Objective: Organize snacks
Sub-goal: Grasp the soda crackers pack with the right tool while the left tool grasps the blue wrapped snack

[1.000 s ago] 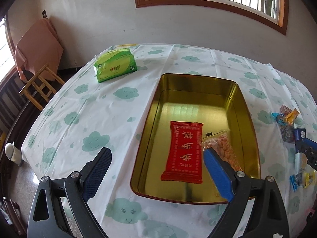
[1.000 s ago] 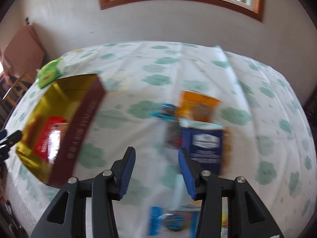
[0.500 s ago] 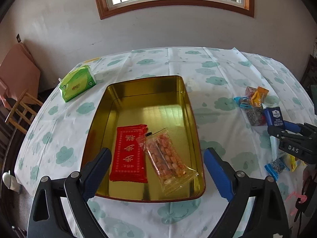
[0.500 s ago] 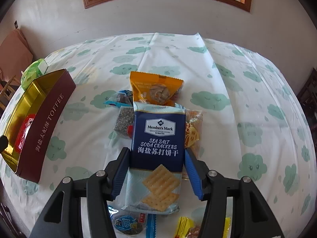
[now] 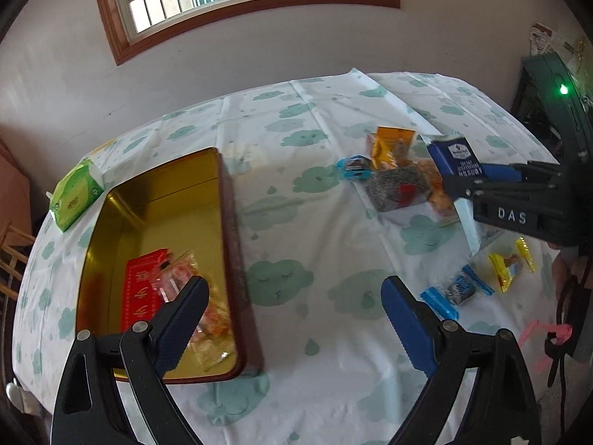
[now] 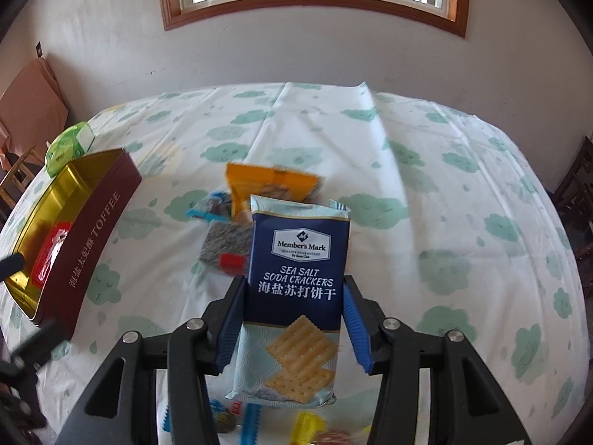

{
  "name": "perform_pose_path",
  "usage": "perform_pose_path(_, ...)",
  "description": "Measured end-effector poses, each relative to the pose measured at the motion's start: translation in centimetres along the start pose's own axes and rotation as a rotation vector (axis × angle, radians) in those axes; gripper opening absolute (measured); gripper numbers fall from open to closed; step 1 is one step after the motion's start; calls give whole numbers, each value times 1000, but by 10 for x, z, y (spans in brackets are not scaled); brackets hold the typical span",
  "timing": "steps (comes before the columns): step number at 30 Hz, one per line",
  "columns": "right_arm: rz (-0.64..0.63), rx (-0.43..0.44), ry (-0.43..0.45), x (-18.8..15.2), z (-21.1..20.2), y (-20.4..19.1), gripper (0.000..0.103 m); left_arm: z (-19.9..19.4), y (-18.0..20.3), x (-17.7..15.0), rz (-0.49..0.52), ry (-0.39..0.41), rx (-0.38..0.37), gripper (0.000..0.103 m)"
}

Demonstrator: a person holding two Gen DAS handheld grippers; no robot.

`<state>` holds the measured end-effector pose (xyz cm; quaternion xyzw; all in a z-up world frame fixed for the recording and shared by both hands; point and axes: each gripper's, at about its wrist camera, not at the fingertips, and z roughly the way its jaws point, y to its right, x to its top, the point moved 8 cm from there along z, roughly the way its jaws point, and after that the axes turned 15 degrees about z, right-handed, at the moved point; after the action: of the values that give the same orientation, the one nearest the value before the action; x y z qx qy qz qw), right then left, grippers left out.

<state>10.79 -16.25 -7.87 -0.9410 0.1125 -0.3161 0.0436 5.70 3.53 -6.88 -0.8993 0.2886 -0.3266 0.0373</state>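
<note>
The right gripper [image 6: 294, 319] is closing its blue fingers [image 6: 231, 328] on the soda cracker pack [image 6: 298, 278], one pad against each long edge, and the navy-and-pale-blue pack is standing up off the tabletop [image 6: 426, 170] with its top end tilted away from the camera. Just behind it, the orange snack bag [image 6: 267, 183], a grey speckled packet [image 6: 226, 241] and a small blue-wrapped sweet [image 6: 209, 205] are lying bunched together on the cloud-print cloth. Over to the left, the gold-lined toffee tin [image 6: 92, 237] is sitting open, and a red packet [image 5: 142, 296] and a clear bag of orange snacks [image 5: 205, 307] are lying inside it at the near end. The left gripper [image 5: 294, 309] is hanging above bare cloth just right of the tin, fingers [image 5: 406, 322] spread wide with nothing between them. A yellow-wrapped sweet [image 5: 507, 263] and a blue-wrapped one [image 5: 456, 291] are lying loose near the right-hand edge, and a green tissue pack [image 5: 74, 200] is resting beyond the tin's far corner.
</note>
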Motion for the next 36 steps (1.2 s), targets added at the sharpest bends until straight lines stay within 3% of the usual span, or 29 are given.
perform_pose_path(9, 99, -119, -7, 9, -12, 90, 51, 12, 68, 22, 164, 62, -183, 92)
perform_pose_path(15, 162, -154, -32, -7, -15, 131, 51, 23, 103, 27, 237, 41, -277, 88)
perform_pose_path(19, 186, -157, -43, -16, -15, 144, 51, 32, 117, 23, 281, 14, -295, 76)
perform_pose_path(24, 205, -146, -44, -20, -12, 147, 51, 44, 121, 22, 278, -15, -289, 71)
perform_pose_path(30, 193, -141, -41, -20, -9, 143, 51, 51, 119, 21, 229, -32, -317, 48)
perform_pose_path(33, 188, -142, -45, -21, -7, 141, 51, 49, 116, 21, 222, -28, -312, 31)
perform_pose_path(36, 188, -144, -48, -23, -6, 140, 51, 49, 114, 20, 215, -30, -304, 30)
